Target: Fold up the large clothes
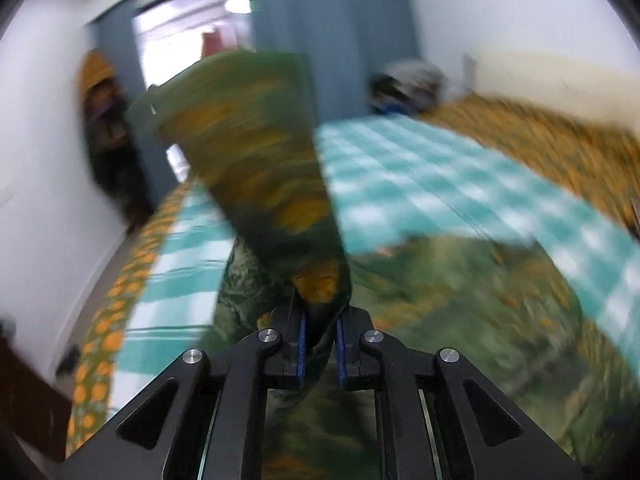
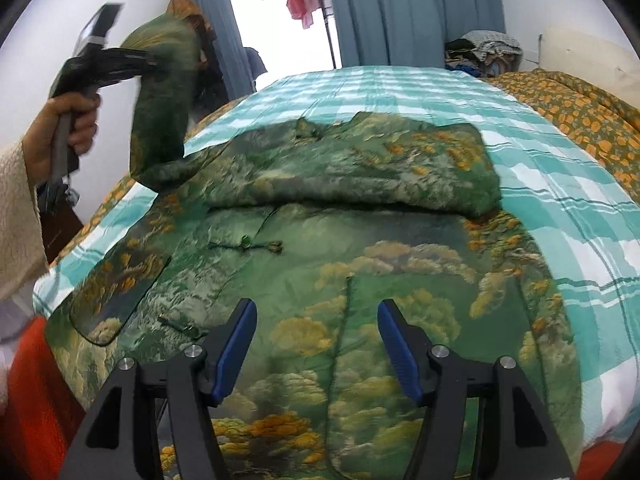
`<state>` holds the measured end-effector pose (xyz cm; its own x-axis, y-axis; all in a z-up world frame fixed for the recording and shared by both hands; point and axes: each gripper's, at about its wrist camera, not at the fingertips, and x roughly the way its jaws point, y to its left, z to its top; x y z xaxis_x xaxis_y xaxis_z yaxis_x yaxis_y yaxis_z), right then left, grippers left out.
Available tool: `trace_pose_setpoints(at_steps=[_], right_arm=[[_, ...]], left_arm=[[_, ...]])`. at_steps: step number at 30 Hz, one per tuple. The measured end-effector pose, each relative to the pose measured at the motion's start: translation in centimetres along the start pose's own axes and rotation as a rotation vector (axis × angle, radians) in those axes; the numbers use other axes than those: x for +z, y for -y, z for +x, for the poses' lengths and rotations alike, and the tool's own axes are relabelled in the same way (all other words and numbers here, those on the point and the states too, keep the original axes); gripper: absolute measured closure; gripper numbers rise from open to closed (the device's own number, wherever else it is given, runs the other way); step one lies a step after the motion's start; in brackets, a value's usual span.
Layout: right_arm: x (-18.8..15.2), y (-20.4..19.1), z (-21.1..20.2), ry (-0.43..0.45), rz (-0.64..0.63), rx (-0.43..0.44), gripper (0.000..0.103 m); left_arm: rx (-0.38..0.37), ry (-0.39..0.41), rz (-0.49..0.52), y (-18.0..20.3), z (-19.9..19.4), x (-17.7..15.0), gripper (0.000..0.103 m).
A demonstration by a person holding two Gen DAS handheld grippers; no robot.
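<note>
Green jacket (image 2: 360,248) with yellow-orange cloud and tree print lies spread on teal checked blanket (image 2: 540,184) on the bed. Its upper part is folded down into a thick band (image 2: 352,176) across the middle. A small knot button (image 2: 248,245) shows on the front.

Left gripper (image 1: 320,344) has its jaws pinched tight on one sleeve (image 1: 256,152) of the jacket, cloth bunched between the blue pads (image 1: 302,344). Sleeve is lifted off the bed at the left side, standing up in the air. Left wrist view is motion-blurred. From the right wrist view, a hand (image 2: 68,128) in a cream fleece sleeve (image 2: 16,220) grips that tool's handle.

Right gripper (image 2: 316,344) hovers over the jacket's lower part, jaws about halfway apart, nothing between them.

Orange-patterned bedspread (image 2: 580,112) lies at the right. Blue curtains (image 2: 400,12) hang behind.
</note>
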<state>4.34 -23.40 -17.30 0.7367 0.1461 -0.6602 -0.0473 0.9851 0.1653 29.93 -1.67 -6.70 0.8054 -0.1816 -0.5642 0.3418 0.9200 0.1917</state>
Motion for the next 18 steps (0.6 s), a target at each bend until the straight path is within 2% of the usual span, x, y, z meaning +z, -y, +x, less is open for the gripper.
trace_pose_setpoints(at_steps=[2,3,4,6,9,11,13,15,16,18], right_arm=[[0.0,1.0,-0.3,0.006,0.023,-0.012,0.039],[0.1,1.4,-0.3,0.007,0.033,-0.016,0.039],[0.1,1.9,-0.4,0.008,0.044,-0.021,0.039],[0.0,2.6,-0.5,0.009,0.060,-0.031,0.039],[0.0,3.7,-0.7,0.015,0.087,-0.041,0.039],[0.2,4.2,-0.6,0.013,0.099,-0.050,0.039],[1.0,4.4,-0.4,0.010,0.124,-0.045,0.039],[3.0,4.2,0.1,0.020,0.143,-0.003,0.039],[4.1,3.8,0.5,0.029,0.135,0.018,0.039],[6.9,2.7,1.6,0.049,0.107,0.047,0.039]], left_arm=[[-0.057,-0.079,0.062,3.6,2.4,-1.5,0.080],[-0.087,-0.126,0.082,5.1,3.5,-2.6,0.062],[-0.111,-0.174,0.094,6.4,4.4,-3.8,0.038],[-0.122,-0.229,0.108,7.9,4.5,-6.1,0.023],[-0.138,-0.283,0.118,7.7,3.8,-8.6,0.023],[-0.158,-0.295,0.091,6.7,2.4,-8.8,0.022],[-0.191,-0.292,0.022,4.2,0.5,-8.7,0.016],[-0.211,-0.276,-0.051,2.0,0.1,-8.4,0.014],[-0.213,-0.267,-0.081,1.7,-0.2,-8.3,0.014],[-0.195,-0.246,-0.169,-1.1,-0.3,-7.5,0.014]])
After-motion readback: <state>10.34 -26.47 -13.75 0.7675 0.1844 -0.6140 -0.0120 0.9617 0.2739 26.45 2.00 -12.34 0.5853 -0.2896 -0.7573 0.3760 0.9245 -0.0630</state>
